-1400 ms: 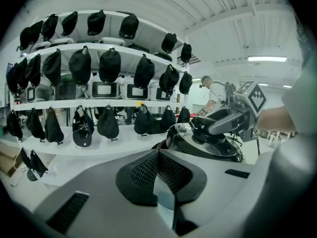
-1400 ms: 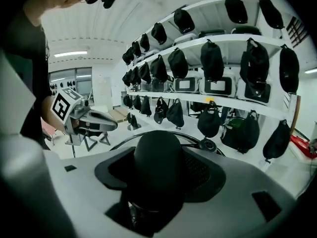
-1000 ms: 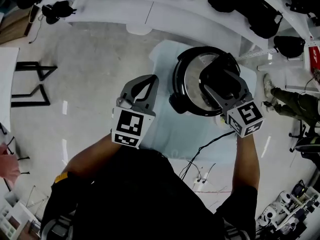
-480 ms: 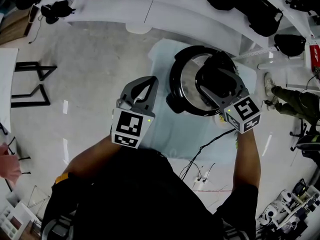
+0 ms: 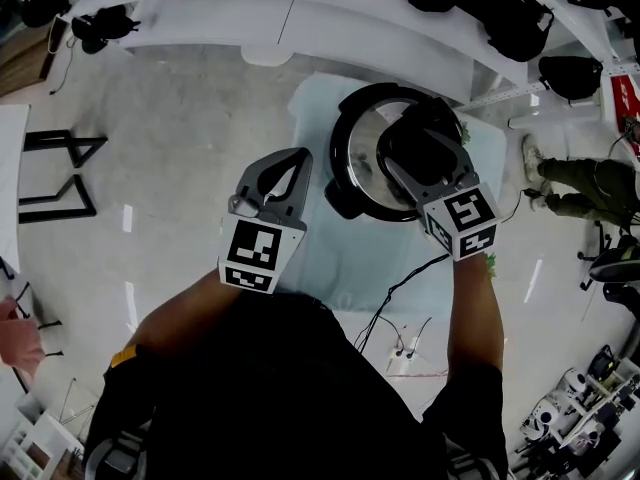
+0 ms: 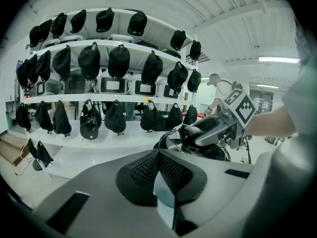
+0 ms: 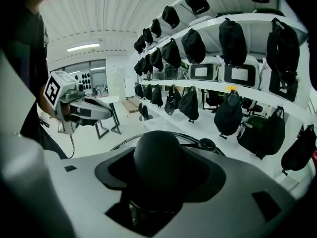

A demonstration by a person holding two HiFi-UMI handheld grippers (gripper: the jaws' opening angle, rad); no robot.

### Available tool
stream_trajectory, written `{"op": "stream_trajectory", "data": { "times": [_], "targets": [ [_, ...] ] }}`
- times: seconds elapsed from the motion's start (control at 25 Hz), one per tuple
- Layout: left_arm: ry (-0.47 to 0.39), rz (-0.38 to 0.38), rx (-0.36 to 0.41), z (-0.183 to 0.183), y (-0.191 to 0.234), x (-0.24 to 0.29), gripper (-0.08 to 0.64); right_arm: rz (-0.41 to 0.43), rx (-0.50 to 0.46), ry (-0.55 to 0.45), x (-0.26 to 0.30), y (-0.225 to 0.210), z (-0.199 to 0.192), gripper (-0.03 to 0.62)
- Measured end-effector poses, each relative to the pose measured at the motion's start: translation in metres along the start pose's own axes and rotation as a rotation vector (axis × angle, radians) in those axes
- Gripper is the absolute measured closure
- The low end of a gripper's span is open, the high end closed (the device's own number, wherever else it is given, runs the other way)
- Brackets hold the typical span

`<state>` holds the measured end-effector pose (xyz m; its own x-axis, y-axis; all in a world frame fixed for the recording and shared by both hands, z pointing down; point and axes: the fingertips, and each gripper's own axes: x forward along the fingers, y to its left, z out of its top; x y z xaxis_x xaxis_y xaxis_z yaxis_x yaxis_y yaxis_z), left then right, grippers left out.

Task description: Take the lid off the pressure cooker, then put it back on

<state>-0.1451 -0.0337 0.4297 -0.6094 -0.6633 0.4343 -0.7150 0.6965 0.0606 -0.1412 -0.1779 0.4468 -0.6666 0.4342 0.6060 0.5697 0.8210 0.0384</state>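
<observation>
The black pressure cooker (image 5: 340, 196) stands on a pale blue mat (image 5: 318, 253), its steel lid (image 5: 362, 146) on top. My right gripper (image 5: 415, 146) comes down over the lid's middle and is shut on the round black lid knob (image 7: 157, 155), which fills the gap between its jaws; the lid's rim (image 7: 199, 139) shows beyond it. Whether the lid is raised off the pot, I cannot tell. My left gripper (image 5: 292, 166) hovers left of the cooker, apart from it, shut on nothing. The cooker (image 6: 171, 142) and my right gripper (image 6: 190, 130) also show in the left gripper view.
A black power cable (image 5: 400, 293) trails from the cooker toward me. Curved white shelves (image 5: 300, 23) with black caps and bags (image 6: 89, 58) ring the far side. A person (image 5: 575, 193) is at the right. A black frame (image 5: 60, 173) stands on the floor at left.
My right gripper's marker cube has swung a little left while staying shut on the knob. The left gripper has barely moved.
</observation>
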Motion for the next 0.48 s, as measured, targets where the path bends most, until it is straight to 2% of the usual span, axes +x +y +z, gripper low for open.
{"op": "stream_trajectory", "data": {
  "times": [0.16,0.36,0.48],
  "targets": [
    [-0.005,-0.007,-0.003,-0.001,-0.002,0.000,0.554,-0.020,0.024,0.002,0.001,0.000,-0.001,0.301],
    [-0.012,-0.033,-0.010,0.002,-0.008,-0.001,0.554,-0.123,0.120,0.016,0.002,-0.006,0.000,0.296],
    [-0.012,-0.055,-0.012,0.002,-0.012,0.001,0.554,-0.154,0.125,-0.002,0.003,-0.006,0.001,0.288]
  ]
}}
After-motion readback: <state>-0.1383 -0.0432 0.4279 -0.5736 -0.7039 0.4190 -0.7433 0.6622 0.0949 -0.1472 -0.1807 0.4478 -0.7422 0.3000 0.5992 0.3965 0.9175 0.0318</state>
